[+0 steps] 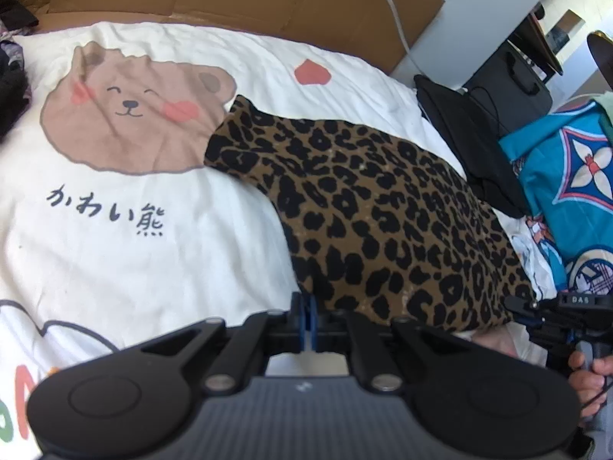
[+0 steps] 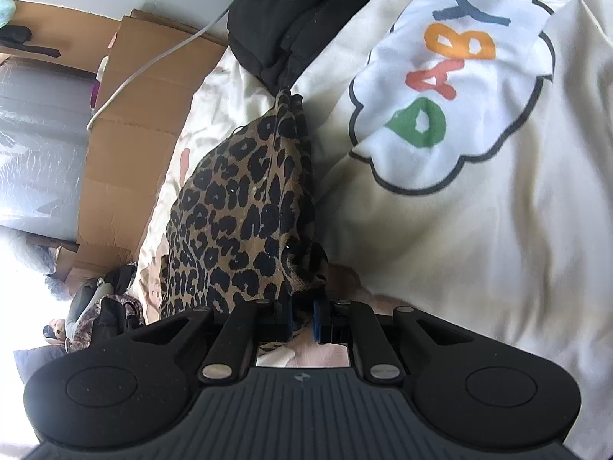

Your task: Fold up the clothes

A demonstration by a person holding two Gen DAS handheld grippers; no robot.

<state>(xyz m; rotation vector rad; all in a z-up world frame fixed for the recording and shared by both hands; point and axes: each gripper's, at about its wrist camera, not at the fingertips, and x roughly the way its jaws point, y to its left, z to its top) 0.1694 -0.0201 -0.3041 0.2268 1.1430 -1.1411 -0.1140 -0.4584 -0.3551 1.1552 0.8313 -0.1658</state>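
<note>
Your garment [image 1: 383, 207] is a leopard-print piece, black spots on a tan-brown ground. In the left wrist view it lies on the cream sheet [image 1: 115, 260], spreading forward and to the right from the left gripper [image 1: 307, 320]. Its far end narrows to a short tab just beside the printed bear [image 1: 134, 111].

Left gripper: the blue pads [image 1: 312, 318] are pressed nearly together at the garment's near edge. Whether cloth sits between them cannot be told; the linkage covers the contact.

Right gripper [image 2: 302, 320]: the jaws stand slightly apart with leopard cloth [image 2: 245, 214] bunched between them, so it pinches the garment. From there the cloth rises ahead in a tapering, creased ridge; its tip meets a black garment [image 2: 291, 11] farther forward. To the right of the gripper lies the "BABY" print [image 2: 452, 88] on the sheet.

In the left wrist view the right gripper [image 1: 555, 306] appears at the right edge, with fingers [image 1: 586, 375] on its handle.

Hidden or unclear:
- The garment's near hem is covered by both gripper bodies.
- Its type (top, skirt or other) cannot be made out.
- Its right edge runs against a blue patterned cloth [image 1: 567, 176].
</note>
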